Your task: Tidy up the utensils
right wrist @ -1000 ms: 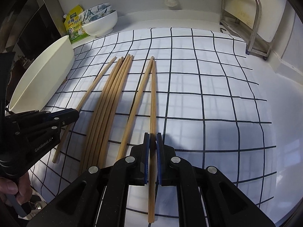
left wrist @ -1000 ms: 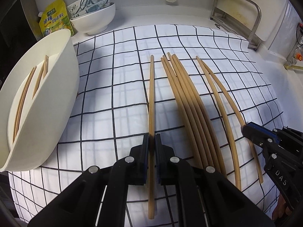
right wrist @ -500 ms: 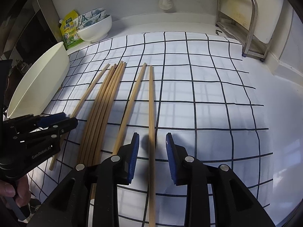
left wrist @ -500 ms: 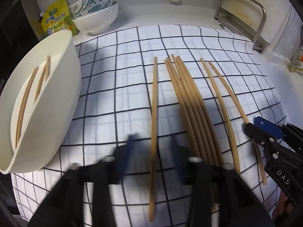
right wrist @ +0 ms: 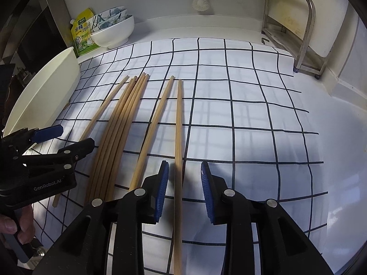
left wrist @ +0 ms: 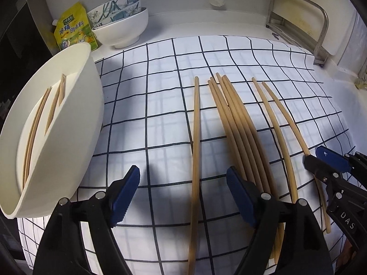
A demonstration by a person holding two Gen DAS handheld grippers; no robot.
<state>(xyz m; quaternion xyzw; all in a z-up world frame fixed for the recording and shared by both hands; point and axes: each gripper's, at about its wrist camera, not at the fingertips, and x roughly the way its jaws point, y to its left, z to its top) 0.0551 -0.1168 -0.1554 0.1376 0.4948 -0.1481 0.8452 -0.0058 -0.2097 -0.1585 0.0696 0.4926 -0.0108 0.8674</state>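
Observation:
Several wooden chopsticks lie side by side on a white checked cloth (left wrist: 160,105). My left gripper (left wrist: 183,183) is open, its jaws wide on either side of a single chopstick (left wrist: 196,137) that lies on the cloth. A bundle of chopsticks (left wrist: 234,126) lies just right of it. My right gripper (right wrist: 184,178) is open astride the rightmost chopstick (right wrist: 178,126), which rests on the cloth. A cream oval bin (left wrist: 57,137) at the left holds several chopsticks (left wrist: 36,123). Each gripper shows in the other's view: the right one (left wrist: 325,162), the left one (right wrist: 59,142).
Stacked white and patterned bowls (left wrist: 121,27) and a yellow pouch (left wrist: 73,29) stand at the back left. A metal rack (left wrist: 300,23) stands at the back right. A brush (right wrist: 201,0) hangs on the back wall.
Both grippers were shut on a chopstick one second ago. Both have opened and let go; the chopsticks lie on the cloth. Both grippers have drawn back a little.

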